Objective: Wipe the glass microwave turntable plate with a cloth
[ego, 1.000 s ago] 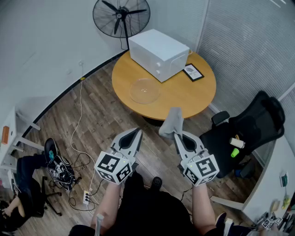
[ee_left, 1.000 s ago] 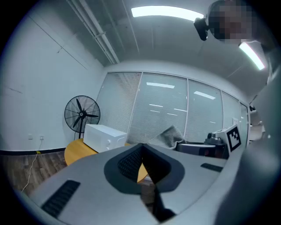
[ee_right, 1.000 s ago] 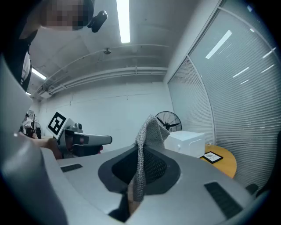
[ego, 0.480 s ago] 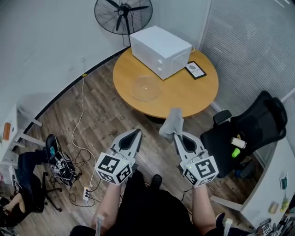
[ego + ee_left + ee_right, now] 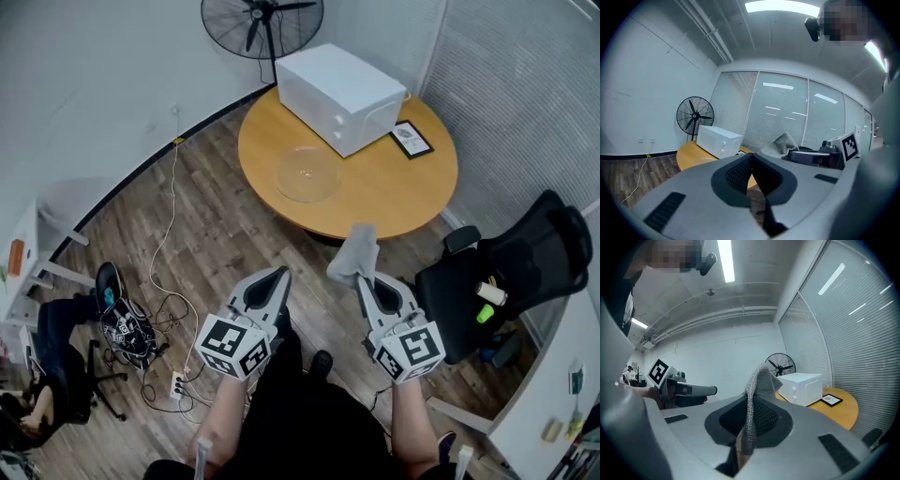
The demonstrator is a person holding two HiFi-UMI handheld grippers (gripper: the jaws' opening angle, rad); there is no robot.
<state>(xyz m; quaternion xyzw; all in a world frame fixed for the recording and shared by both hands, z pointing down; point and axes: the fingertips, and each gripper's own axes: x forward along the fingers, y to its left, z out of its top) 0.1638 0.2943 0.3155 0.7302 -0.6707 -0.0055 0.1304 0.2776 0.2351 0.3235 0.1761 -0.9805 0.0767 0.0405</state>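
Observation:
The clear glass turntable plate (image 5: 307,172) lies on the round wooden table (image 5: 394,192), in front of the white microwave (image 5: 343,84). My right gripper (image 5: 361,275) is shut on a grey cloth (image 5: 355,254) that stands up from its tips; the cloth (image 5: 758,390) also hangs between the jaws in the right gripper view. My left gripper (image 5: 279,275) is shut with nothing in it. Both grippers hover over the wooden floor, well short of the table. From the left gripper view I see the microwave (image 5: 719,140) and the table (image 5: 692,154) ahead.
A standing fan (image 5: 262,21) is behind the table. A framed card (image 5: 411,139) lies right of the microwave. A black office chair (image 5: 511,272) stands at the right. Cables and a power strip (image 5: 176,386) lie on the floor at the left.
The table, plate and microwave have shifted right and slightly down in the head view. Both grippers keep their pose, the cloth still in the right one.

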